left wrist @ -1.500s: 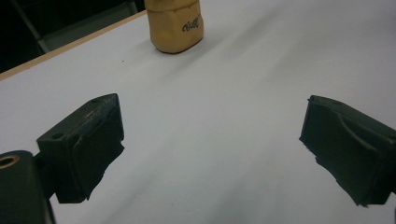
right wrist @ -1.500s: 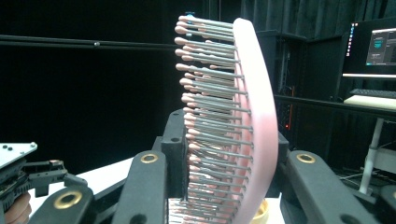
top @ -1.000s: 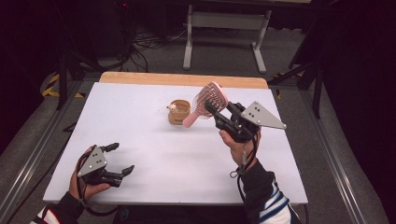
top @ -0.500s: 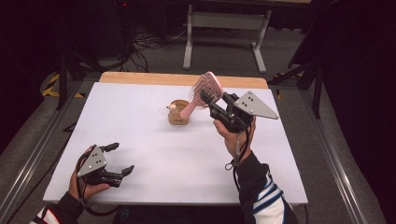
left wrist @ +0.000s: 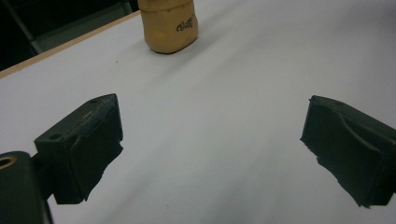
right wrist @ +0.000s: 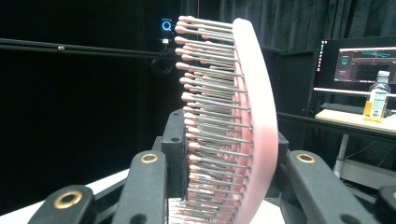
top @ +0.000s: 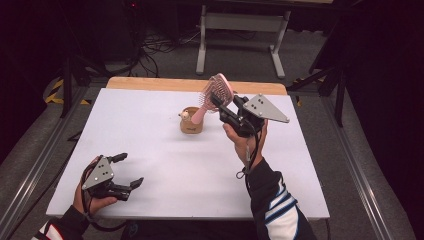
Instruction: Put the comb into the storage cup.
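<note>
My right gripper (top: 220, 106) is raised above the table's far middle, shut on a pink hairbrush (top: 216, 92). The brush's head tilts up and its handle slants down to the left toward a small tan cup (top: 191, 120) standing on the white table (top: 150, 135). In the right gripper view the pink hairbrush (right wrist: 233, 121) stands edge-on between the jaws, bristles facing left. My left gripper (top: 129, 171) rests open near the table's front left corner. In the left gripper view my left gripper (left wrist: 210, 154) has bare table between its fingers, with the tan cup (left wrist: 169, 23) farther ahead.
A wooden strip (top: 150, 84) runs along the table's far edge. Beyond it stand a grey metal stand (top: 240, 35) and cables on the floor. A monitor (right wrist: 359, 65) and a bottle (right wrist: 377, 100) on a desk lie far off in the right gripper view.
My right gripper has carried the hairbrush a little to the left and up, with the brush head tilting more upright. The left gripper has stayed put.
</note>
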